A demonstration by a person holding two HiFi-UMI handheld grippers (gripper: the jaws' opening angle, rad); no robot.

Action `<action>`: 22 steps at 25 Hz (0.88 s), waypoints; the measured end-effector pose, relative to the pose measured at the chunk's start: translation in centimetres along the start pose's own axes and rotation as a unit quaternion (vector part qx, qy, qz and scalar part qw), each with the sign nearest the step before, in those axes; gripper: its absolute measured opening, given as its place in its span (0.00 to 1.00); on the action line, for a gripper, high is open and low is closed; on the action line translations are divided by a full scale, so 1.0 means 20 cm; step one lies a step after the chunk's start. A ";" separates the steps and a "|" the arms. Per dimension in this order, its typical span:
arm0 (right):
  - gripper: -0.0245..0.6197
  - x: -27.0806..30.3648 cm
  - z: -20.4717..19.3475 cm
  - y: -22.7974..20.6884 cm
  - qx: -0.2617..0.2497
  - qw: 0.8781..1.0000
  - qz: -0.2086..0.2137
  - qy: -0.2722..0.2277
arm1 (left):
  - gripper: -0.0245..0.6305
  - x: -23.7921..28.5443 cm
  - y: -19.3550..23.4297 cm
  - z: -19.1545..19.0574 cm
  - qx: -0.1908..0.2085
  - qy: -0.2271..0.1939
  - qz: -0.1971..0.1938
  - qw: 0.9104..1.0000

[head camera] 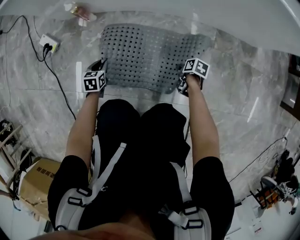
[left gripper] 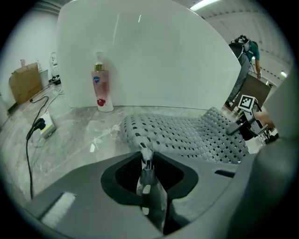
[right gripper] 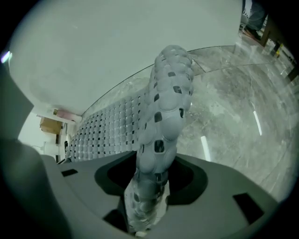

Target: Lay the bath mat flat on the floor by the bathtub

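Note:
The grey perforated bath mat (head camera: 150,56) lies spread on the marble floor against the white bathtub (head camera: 197,14). My left gripper (head camera: 100,65) is at the mat's near left corner. In the left gripper view the jaws (left gripper: 146,156) stand narrow and pinch that corner of the mat (left gripper: 187,135), which ripples slightly. My right gripper (head camera: 182,85) is at the near right corner. In the right gripper view a curled edge of the mat (right gripper: 163,107) runs up from between the jaws (right gripper: 149,186), with dark gaps either side of it.
A pink soap bottle (left gripper: 102,88) stands by the bathtub (left gripper: 149,56) at the left. A white power strip (head camera: 48,43) with a black cable lies on the floor further left. A cardboard box (head camera: 37,180) sits behind me at the left.

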State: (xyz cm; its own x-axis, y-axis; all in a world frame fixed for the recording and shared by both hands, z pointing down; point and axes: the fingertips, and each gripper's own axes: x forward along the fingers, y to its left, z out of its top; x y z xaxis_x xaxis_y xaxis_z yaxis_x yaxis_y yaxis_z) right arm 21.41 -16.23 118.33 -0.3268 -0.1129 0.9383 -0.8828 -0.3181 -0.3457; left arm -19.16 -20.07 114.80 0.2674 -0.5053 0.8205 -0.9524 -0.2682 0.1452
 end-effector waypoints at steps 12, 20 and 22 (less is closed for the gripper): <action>0.40 -0.05 -0.02 -0.11 -0.029 0.996 -0.055 -0.063 | 0.20 0.00 0.22 -0.28 -0.049 0.042 0.055 0.996; 0.05 -0.52 0.05 0.16 -0.099 0.975 0.001 -0.201 | 0.21 -0.33 0.09 0.16 -0.021 -0.042 0.027 0.999; 0.05 -0.76 0.06 0.30 -0.109 0.969 0.018 -0.221 | 0.05 -0.56 -0.04 0.39 -0.014 -0.063 0.011 0.998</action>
State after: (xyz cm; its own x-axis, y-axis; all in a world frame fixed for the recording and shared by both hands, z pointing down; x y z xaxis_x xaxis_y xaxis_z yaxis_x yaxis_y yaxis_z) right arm 21.51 -17.50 101.93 -0.2247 -0.5284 0.8187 -0.9396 -0.1049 -0.3257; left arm -20.22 -20.60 101.09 0.2604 -0.6105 0.7480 -0.9616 -0.2333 0.1443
